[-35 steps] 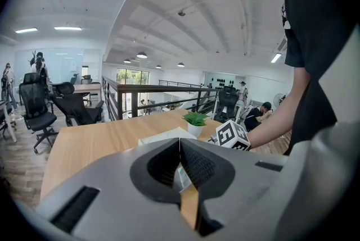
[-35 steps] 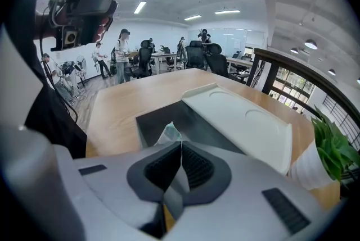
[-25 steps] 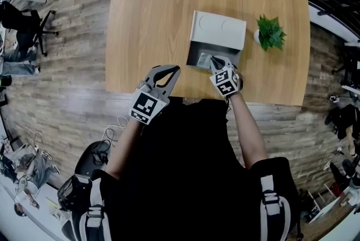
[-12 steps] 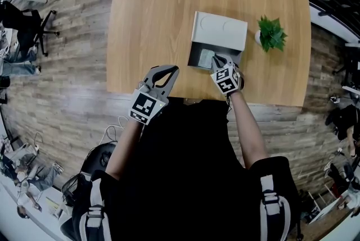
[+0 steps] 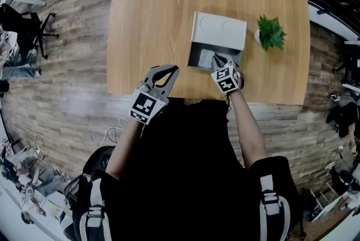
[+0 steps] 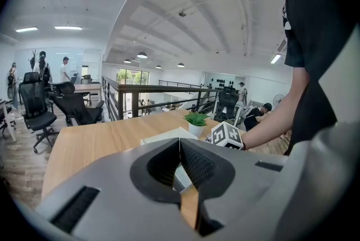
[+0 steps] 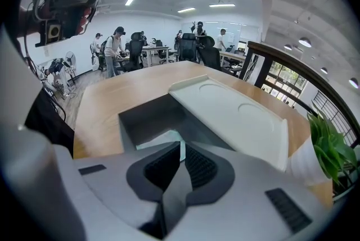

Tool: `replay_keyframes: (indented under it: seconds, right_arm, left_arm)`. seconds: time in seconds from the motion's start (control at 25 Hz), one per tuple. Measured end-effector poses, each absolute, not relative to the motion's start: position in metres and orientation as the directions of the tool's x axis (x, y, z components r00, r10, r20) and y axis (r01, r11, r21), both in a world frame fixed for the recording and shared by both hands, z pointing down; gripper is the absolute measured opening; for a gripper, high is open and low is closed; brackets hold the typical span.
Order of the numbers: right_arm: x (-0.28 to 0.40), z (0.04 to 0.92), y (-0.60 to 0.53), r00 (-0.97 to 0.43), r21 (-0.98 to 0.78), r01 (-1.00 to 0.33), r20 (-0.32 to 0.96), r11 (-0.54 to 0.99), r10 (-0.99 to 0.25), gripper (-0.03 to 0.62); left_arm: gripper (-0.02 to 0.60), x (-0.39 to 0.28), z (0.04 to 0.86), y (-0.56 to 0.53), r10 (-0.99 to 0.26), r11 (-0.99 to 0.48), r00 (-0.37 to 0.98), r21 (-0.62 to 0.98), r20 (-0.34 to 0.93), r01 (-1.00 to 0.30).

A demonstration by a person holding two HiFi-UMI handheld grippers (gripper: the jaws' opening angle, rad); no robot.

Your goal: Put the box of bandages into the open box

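Note:
The open box (image 5: 196, 59) stands on the wooden table with its white lid (image 5: 219, 29) folded back; its dark inside also fills the right gripper view (image 7: 152, 116). The pale green box of bandages (image 5: 206, 57) lies flat inside it (image 7: 157, 140). My right gripper (image 5: 218, 60) hangs over the box's near right part with its jaws shut (image 7: 180, 145), tips just above the bandage box's right edge, nothing between them. My left gripper (image 5: 167, 71) is shut (image 6: 179, 141) and idle over the table's front edge, left of the open box.
A small potted plant (image 5: 270, 32) stands right of the open box, close to the lid (image 7: 332, 150). The wooden table (image 5: 152, 15) stretches left and back. Office chairs (image 5: 25, 23) stand on the floor to the left.
The right gripper has eased slightly back and right from the bandage box, which stays flat in the open box. The left gripper has not moved.

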State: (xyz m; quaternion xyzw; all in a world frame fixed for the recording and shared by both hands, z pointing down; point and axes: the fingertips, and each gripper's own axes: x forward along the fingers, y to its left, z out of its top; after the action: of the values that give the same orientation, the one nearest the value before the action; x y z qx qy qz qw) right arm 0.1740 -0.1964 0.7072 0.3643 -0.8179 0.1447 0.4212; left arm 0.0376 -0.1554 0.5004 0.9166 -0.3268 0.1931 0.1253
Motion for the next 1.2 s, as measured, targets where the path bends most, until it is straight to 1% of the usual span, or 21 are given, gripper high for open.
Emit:
replay_keyframes:
  seconds: [0.28,0.48,0.72,1.2]
  right_arm:
    - [0.172,0.696,-0.192,-0.375,0.071,-0.732,0.788,0.677,-0.489,0.028]
    - [0.176,0.680,-0.194,-0.374,0.102,-0.753,0.747,0.651,-0.550,0.025]
    - [0.175,0.665,-0.190,-0.375,0.102,-0.774,0.722,0.625,-0.582,0.025]
    - [0.166,0.625,-0.168,-0.372,0.099,-0.810,0.675,0.577,-0.638,0.025]
  left_arm:
    - [0.023,0.036,0.495,-0.155,-0.535,-0.771,0.728,0.104,0.429,-0.628]
    - [0.023,0.037,0.493,-0.156,-0.525,-0.784,0.740,0.100,0.419,-0.613]
    - [0.023,0.033,0.493,-0.155,-0.509,-0.797,0.754,0.105,0.415,-0.595]
    - [0.023,0.039,0.491,-0.150,-0.433,-0.854,0.813,0.111,0.390,-0.508]
